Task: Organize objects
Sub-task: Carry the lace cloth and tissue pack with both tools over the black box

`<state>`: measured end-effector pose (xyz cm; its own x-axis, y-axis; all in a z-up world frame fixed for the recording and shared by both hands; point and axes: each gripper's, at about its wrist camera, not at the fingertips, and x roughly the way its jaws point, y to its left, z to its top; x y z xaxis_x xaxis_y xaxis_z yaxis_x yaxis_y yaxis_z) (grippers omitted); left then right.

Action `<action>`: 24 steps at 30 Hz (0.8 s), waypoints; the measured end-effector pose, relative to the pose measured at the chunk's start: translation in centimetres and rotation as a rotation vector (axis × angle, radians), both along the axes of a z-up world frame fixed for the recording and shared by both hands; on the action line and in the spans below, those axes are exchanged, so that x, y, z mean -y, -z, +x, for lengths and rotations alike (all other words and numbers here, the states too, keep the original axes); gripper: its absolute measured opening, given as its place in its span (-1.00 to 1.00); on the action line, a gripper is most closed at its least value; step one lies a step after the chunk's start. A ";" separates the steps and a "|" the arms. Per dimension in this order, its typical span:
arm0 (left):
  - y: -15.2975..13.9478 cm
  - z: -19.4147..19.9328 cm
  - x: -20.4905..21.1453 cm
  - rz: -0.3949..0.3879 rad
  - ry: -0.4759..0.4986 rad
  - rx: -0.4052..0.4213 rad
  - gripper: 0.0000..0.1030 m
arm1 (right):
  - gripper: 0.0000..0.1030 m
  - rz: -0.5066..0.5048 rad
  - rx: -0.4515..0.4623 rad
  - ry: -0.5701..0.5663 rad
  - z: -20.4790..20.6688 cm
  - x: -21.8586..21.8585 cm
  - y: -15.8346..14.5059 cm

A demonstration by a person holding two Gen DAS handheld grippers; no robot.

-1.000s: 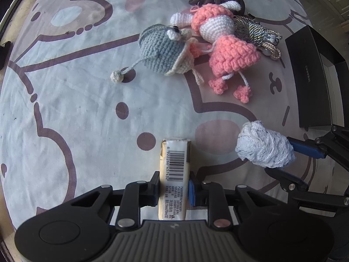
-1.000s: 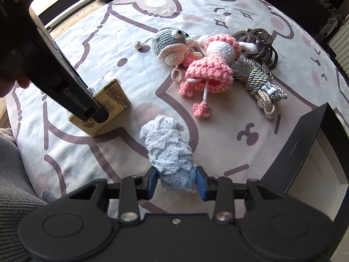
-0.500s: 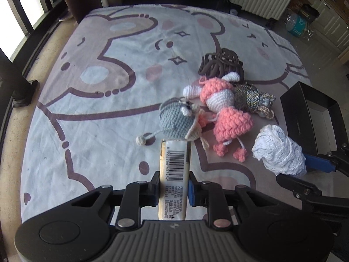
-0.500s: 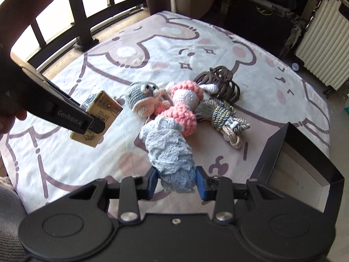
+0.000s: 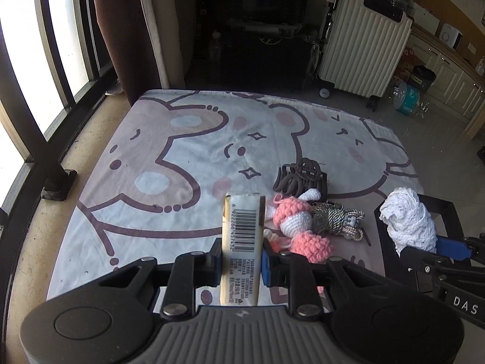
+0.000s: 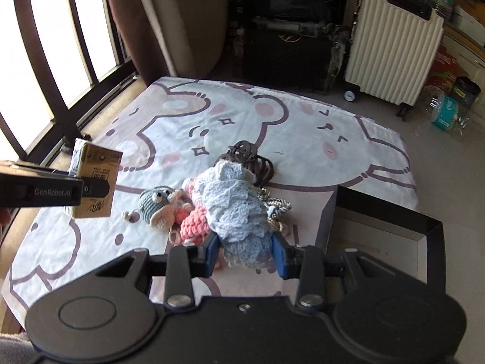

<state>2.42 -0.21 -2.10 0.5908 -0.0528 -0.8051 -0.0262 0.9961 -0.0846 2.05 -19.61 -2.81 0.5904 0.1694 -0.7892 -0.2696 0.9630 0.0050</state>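
1. Both grippers have risen well clear of the cartoon-print blanket (image 5: 182, 157) over the last second; a second ago they were low over the cloth, and now both wrist views take in the whole blanket and the room beyond it.

2. The left gripper (image 5: 241, 261) is closed on a small drink carton (image 5: 241, 242), barcode face up, pinched by its narrow sides. The carton hangs in the air (the right wrist view shows it off to the left, clear of the cloth).

3. The right gripper (image 6: 245, 253) is clamped on a bundle of pale blue lace (image 6: 236, 209), which bulges out past the fingers and now sits closer to the black box (image 6: 430, 227) than it did a second ago.

4. Left on the blanket, in one cluster: a grey crochet mouse (image 6: 156, 201), a pink crochet doll (image 5: 297, 221), a dark hair claw (image 5: 298, 177) and a knotted cord tassel (image 5: 330, 220).

5. My reading: two items are picked and in transit, and the open box at the right edge looks like the drop point. The lace will likely go in first; four things are yet to be collected.
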 end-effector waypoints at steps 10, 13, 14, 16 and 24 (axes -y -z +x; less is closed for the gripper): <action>-1.4 -0.4 0.0 -0.073 -0.027 0.043 -0.51 | -0.26 0.099 0.025 0.157 -0.2 2.6 -2.0; -1.6 -0.5 0.5 -0.076 -0.017 0.040 -0.51 | -0.26 0.112 0.031 0.176 -0.5 3.2 -2.3; -1.7 -0.5 0.7 -0.075 -0.015 0.040 -0.51 | -0.26 0.111 0.031 0.178 -0.6 3.3 -2.4; -1.8 -0.6 0.9 -0.078 -0.015 0.041 -0.51 | -0.26 0.108 0.032 0.185 -0.8 3.5 -2.5; -2.6 0.1 2.6 -0.114 0.004 0.021 -0.51 | -0.26 0.103 0.053 0.217 -1.2 4.8 -3.2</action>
